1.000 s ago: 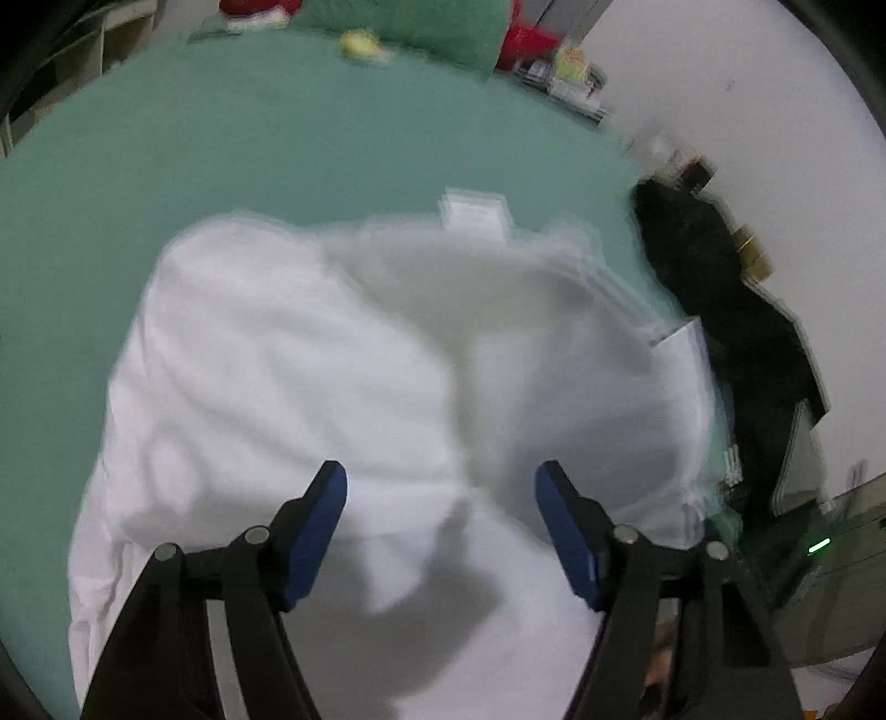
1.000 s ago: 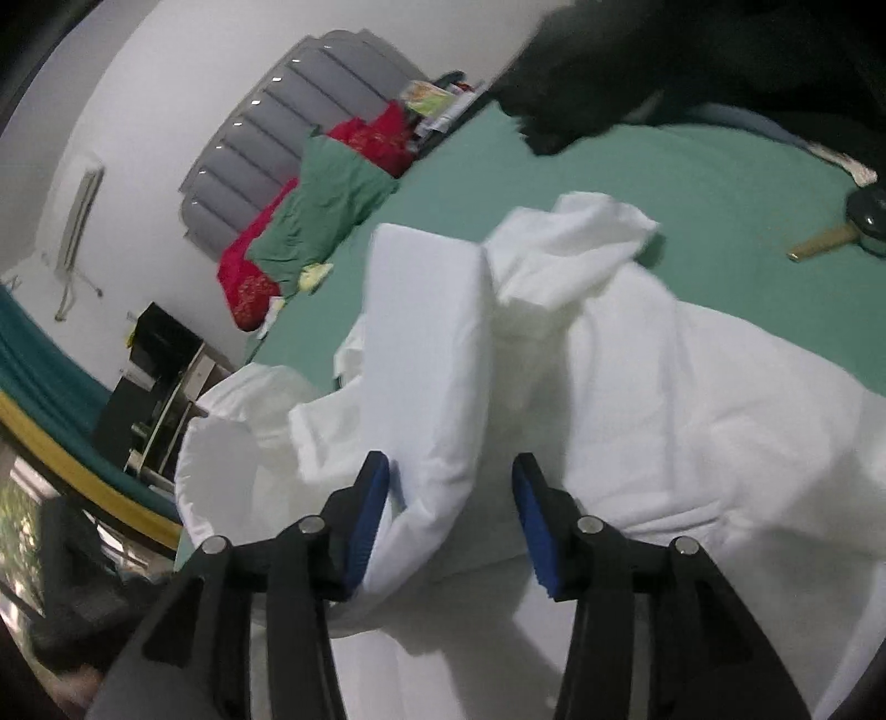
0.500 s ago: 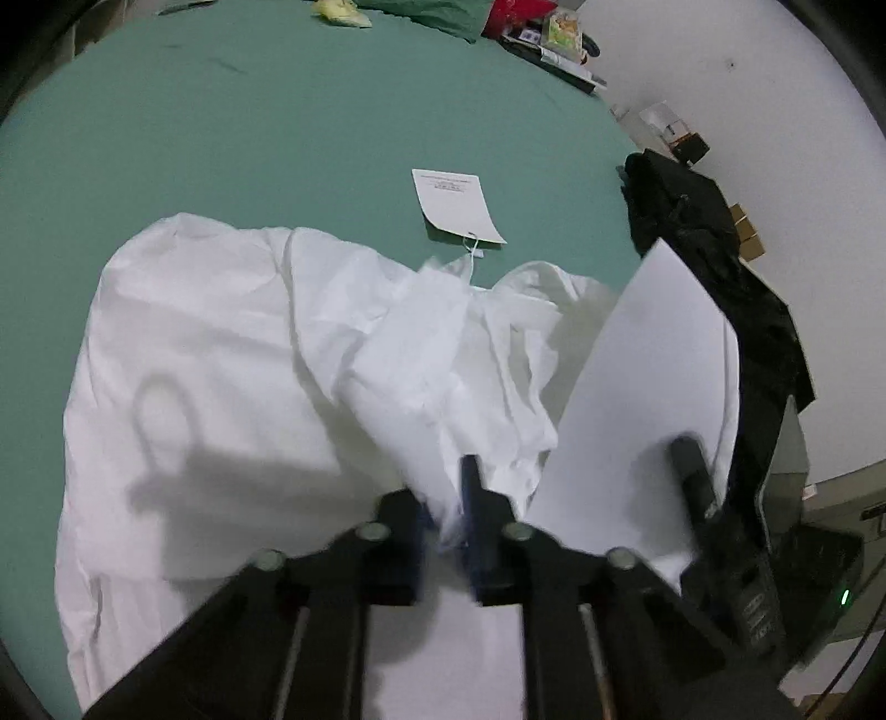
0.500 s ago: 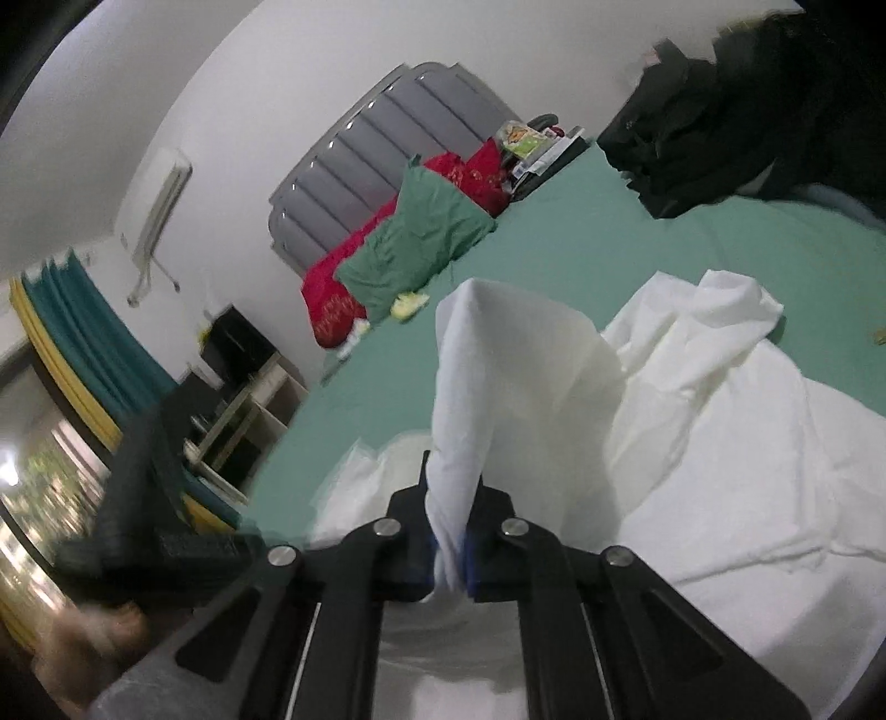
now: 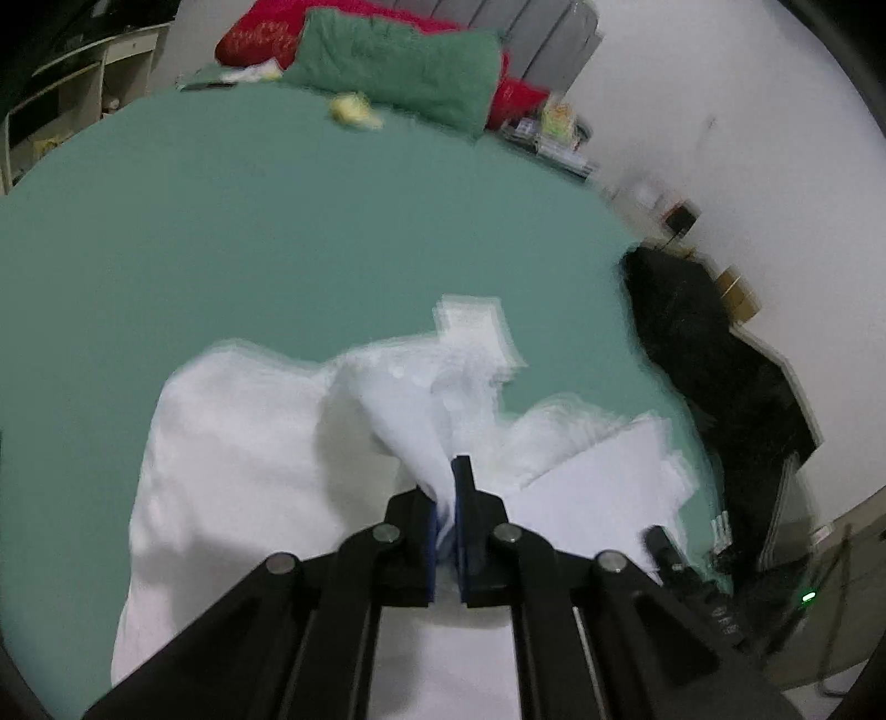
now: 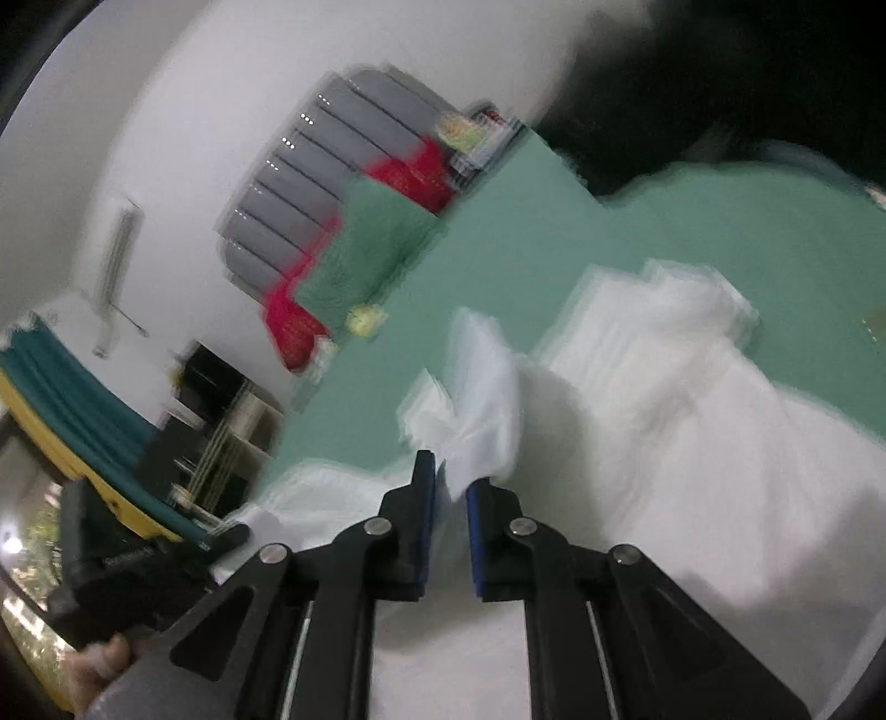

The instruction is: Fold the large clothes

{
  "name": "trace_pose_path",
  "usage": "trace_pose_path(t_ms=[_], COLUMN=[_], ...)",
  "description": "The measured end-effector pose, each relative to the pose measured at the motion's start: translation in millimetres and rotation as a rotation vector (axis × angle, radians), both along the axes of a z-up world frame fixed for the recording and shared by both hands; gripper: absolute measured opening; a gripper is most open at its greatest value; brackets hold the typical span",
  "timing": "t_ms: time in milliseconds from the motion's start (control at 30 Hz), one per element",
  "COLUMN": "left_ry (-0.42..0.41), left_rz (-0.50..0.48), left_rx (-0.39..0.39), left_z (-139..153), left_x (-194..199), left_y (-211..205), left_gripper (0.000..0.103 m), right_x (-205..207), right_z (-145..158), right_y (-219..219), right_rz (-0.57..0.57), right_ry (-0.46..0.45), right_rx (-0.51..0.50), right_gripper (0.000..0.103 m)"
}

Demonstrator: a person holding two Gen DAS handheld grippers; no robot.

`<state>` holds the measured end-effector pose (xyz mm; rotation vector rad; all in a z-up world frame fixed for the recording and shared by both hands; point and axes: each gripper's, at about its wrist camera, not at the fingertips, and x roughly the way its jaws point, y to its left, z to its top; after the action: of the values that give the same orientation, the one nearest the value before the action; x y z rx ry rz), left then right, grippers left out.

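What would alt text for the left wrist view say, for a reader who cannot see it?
The left tool is shut on a pinched fold of a white garment that lies spread on a green bed. Green and red pillows sit at the far end, and dark clothing is heaped at the right edge; the image is motion-blurred.

Garment (image 5: 232, 476) on bed (image 5: 277, 221).
Pillows (image 5: 398, 50) lie behind it at the headboard (image 6: 332, 144); dark clothing (image 5: 714, 354) to its right.
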<state>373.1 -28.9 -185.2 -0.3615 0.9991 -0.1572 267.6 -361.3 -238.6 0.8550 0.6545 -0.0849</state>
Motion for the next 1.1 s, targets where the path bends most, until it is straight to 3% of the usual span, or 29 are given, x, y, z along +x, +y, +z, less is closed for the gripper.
trace_pose_path(t_ms=[100, 167, 233, 267, 333, 400, 467, 533, 600, 700, 733, 767, 800, 833, 1000, 1100], left_ry=[0.030, 0.039, 0.099, 0.130, 0.112, 0.104, 0.102, 0.094, 0.100, 0.113, 0.111, 0.102, 0.073, 0.043, -0.118, -0.245], left_rz=[0.011, 0.037, 0.057, 0.062, 0.071, 0.069, 0.076, 0.079, 0.065, 0.058, 0.062, 0.072, 0.082, 0.090, 0.018, -0.036], left_rx=[0.025, 0.076, 0.060, 0.043, -0.001, -0.026, -0.059, -0.099, -0.132, -0.114, -0.092, -0.065, -0.049, -0.020, 0.146, 0.192], left_z=[-22.4, -33.4, -49.4, -56.6, -61.9, -62.0, -63.0, -63.7, -65.6, -65.2, -59.2, -49.1, -40.5, -32.6, 24.6, 60.7], left_x=[-23.3, -32.9, -37.9, -37.8, -43.0, -43.8, -45.5, -44.5, -42.7, -39.5, -41.1, -47.3, -49.4, -49.8, -60.3, -65.7], left_y=[8.6, 16.0, 26.0, 30.4, 35.6, 35.6, 36.3, 34.6, 32.5, 29.1, 31.3, 36.7, 42.4, 45.1, 36.3, 16.3], left_gripper=[0.006, 0.014, 0.031, 0.034, 0.034, 0.034, 0.034, 0.030, 0.024, 0.025, 0.032, 0.042, 0.060, 0.064, 0.064, 0.064], right_x=[-19.8, -21.7, -22.5, -25.8, -36.5, -39.0, -26.8, -11.1, 2.9, 35.6, 46.5, 56.7, 58.6, 61.3, 72.0, 71.6], right_z=[-19.1, -16.6, -5.1, 7.4, 35.3, 73.4, 97.7, 102.9, 94.3, 48.2, 27.5, 7.2, 0.2, -0.9, 1.6, 0.3], right_y=[-3.2, -7.8, -10.3, -13.7, -18.0, -12.0, 4.7, 24.8, 48.1, 70.8, 69.4, 64.1, 59.1, 55.5, 59.4, 60.8], right_rz=[-0.006, -0.004, -0.013, -0.036, -0.079, -0.075, 0.057, 0.208, 0.321, 0.430, 0.437, 0.439, 0.431, 0.423, 0.473, 0.466], right_ry=[0.085, 0.111, 0.141, 0.141, 0.057, -0.076, -0.188, -0.220, -0.181, -0.003, 0.070, 0.144, 0.150, 0.140, 0.152, 0.135], right_rx=[-0.008, -0.014, -0.082, -0.126, -0.187, -0.257, -0.268, -0.227, -0.250, -0.333, -0.354, -0.350, -0.351, -0.379, -0.450, -0.470], right_gripper=[0.008, 0.003, 0.003, 0.003, 0.003, 0.015, 0.045, 0.046, 0.046, 0.046, 0.044, 0.028, 0.019, 0.005, 0.001, 0.001])
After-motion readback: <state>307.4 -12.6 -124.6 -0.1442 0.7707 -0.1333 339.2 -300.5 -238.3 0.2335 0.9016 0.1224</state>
